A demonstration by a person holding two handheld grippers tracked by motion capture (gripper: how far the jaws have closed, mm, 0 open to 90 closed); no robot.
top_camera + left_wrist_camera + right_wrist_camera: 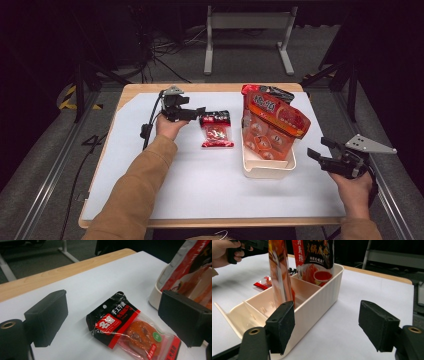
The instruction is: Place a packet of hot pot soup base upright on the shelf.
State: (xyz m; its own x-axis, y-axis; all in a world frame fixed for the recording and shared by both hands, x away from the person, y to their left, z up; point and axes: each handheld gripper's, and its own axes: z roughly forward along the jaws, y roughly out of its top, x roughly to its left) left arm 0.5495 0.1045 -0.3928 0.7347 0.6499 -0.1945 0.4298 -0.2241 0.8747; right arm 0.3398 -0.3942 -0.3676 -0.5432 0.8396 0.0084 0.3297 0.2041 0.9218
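My left gripper (197, 112) hangs just short of the small red-and-black sauce packet (216, 130), which lies flat on the white table cover (200, 185) to the left of the cream divided bin (267, 170); in the high view the packet sits directly ahead of my jaw tips, toward the right and slightly nearer me, with its long axis running away from me, black header at the far end and clear window at the near end; in the left gripper view the same packet (130, 330) lies between and beyond my two black jaws, slanting from upper left to lower right, so I judge the coming move to be a short drop and reach onto its black end; my left hand is plainly the nearer one, since my right gripper (320, 152) waits well apart on the far side of the bin; the left jaws stand wide apart, clamping nothing and touching nothing that I can see; the right jaws are likewise spread and empty, one pad near the bin's wall (317, 305), and the two tall orange pouches (272, 125) stand leaning inside the bin.
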